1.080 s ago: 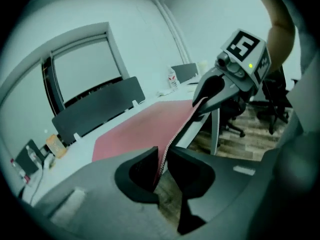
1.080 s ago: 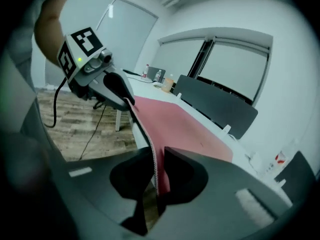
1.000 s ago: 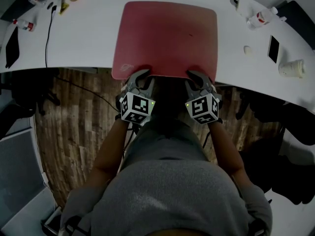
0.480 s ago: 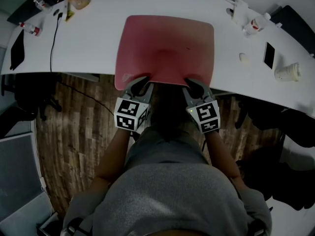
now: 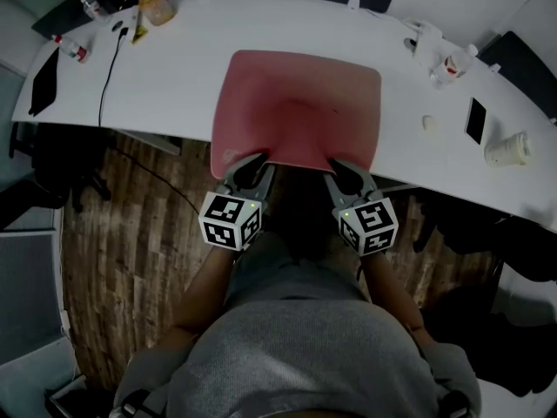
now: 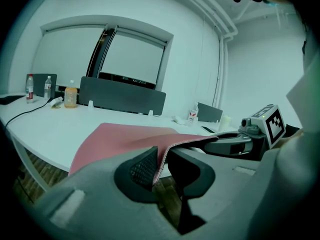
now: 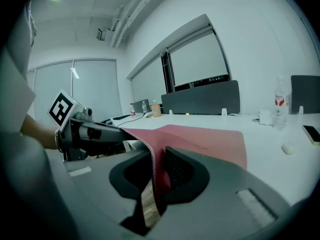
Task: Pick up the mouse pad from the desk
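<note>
A large red mouse pad (image 5: 300,107) lies across the curved white desk (image 5: 174,77), its near edge raised off the desk's front rim and bulging in the middle. My left gripper (image 5: 251,165) is shut on the pad's near-left edge, and the red edge (image 6: 165,156) shows pinched between its dark jaws. At the near-right edge my right gripper (image 5: 342,169) is shut on the mouse pad (image 7: 200,136) too, the thin edge clamped between its pads. The far part of the pad still rests on the desk.
Bottles (image 5: 150,3) and a black cable (image 5: 109,59) lie at the desk's far left. To the right are a phone (image 5: 475,120), a paper cup (image 5: 507,149), a small white object (image 5: 428,123) and bottles (image 5: 452,64). Below the desk edge is wooden floor (image 5: 130,233).
Both grippers have risen with the pad's near edge and rolled, so the pad now humps up in the middle. The head view has shifted, showing more of the desk's far side.
</note>
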Demonstrator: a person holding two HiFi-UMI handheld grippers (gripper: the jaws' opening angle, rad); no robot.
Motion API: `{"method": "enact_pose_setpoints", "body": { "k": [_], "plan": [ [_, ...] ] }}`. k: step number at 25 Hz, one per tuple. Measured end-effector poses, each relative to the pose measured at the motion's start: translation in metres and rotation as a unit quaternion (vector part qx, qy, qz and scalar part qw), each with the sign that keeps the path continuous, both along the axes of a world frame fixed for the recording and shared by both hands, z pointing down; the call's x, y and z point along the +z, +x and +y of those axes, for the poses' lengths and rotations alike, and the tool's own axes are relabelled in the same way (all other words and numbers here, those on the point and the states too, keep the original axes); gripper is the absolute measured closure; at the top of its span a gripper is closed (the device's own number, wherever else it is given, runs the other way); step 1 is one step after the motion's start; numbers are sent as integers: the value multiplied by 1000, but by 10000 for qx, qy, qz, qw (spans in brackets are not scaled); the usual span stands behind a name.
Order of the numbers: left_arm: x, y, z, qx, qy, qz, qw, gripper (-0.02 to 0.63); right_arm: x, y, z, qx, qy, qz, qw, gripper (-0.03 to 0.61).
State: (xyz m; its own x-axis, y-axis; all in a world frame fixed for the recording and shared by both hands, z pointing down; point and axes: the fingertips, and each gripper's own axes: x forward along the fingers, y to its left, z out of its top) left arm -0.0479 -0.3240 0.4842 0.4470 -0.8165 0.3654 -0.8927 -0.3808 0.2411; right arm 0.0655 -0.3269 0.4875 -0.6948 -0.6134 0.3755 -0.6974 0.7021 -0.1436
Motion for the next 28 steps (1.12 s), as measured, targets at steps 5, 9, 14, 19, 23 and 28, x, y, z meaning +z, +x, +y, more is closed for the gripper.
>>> {"method": "enact_pose_setpoints", "body": {
  "k": [5, 9, 14, 19, 23, 28],
  "plan": [
    [-4, 4, 7, -23, 12, 157, 9999, 552, -6, 3, 5, 3, -21, -178, 9998, 528],
    [-9, 3, 12, 23, 31, 209, 9998, 552, -10, 1, 9, -3, -65, -294, 9995, 529],
    [-15, 5, 19, 55, 78, 331, 9994, 554, -16, 3, 16, 51, -89, -396, 9992, 529],
    [-22, 2, 34, 171, 151, 444, 9988, 555, -23, -1, 33, 149, -80, -534, 9984, 529],
    [-27, -2, 50, 229, 210, 576, 9979, 563, -27, -8, 52, 240, -99, -655, 9975, 538],
    [-30, -8, 71, 366, 272, 442, 9980, 563, -27, -12, 76, 332, -39, -552, 9979, 538]
  ]
}}
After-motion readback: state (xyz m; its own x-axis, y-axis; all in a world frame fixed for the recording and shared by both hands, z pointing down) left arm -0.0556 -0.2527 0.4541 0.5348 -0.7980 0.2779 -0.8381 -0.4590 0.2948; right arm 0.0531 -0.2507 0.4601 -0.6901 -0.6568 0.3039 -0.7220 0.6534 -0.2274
